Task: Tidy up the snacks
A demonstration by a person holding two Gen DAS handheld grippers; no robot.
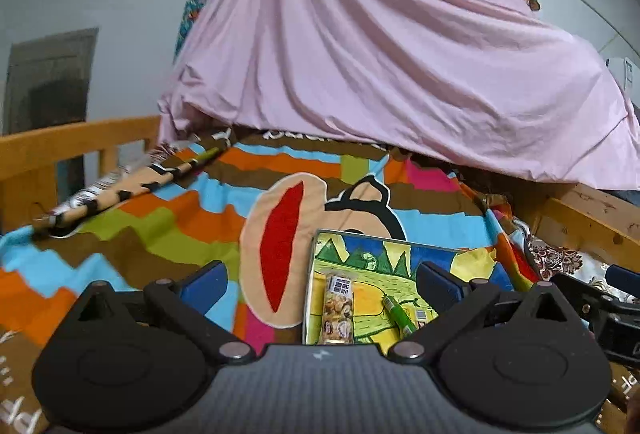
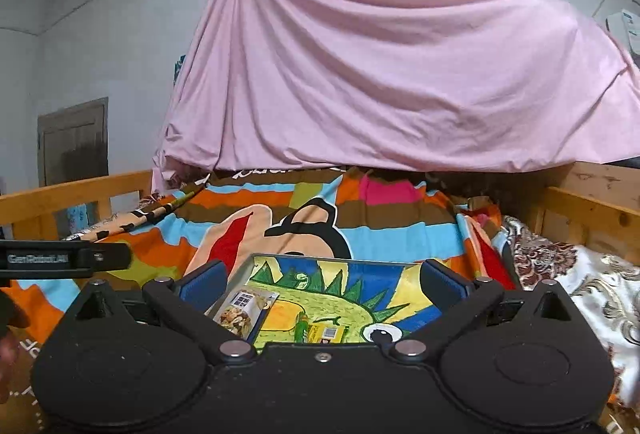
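Observation:
A shallow tray (image 1: 360, 248) (image 2: 360, 268) with a bright cartoon print lies on the colourful bedspread. In it lie a nut snack bar (image 1: 339, 308) (image 2: 240, 314) in a clear wrapper and a green-wrapped snack (image 1: 400, 316) (image 2: 302, 328) beside a small yellow packet (image 2: 326, 332). My left gripper (image 1: 322, 284) hangs above the tray's left side, open, nothing between its blue pads. My right gripper (image 2: 320, 284) hangs over the tray's near edge, also open and empty. The other gripper's black body shows at the right edge of the left view and the left edge of the right view.
The striped cartoon bedspread (image 1: 168, 218) covers a bed with wooden rails (image 1: 60, 142) (image 2: 592, 210). A pink sheet (image 1: 380, 54) drapes over a bulk at the far end. A rolled patterned cloth (image 1: 120, 190) lies at the left; a floral blanket (image 2: 580, 274) at the right.

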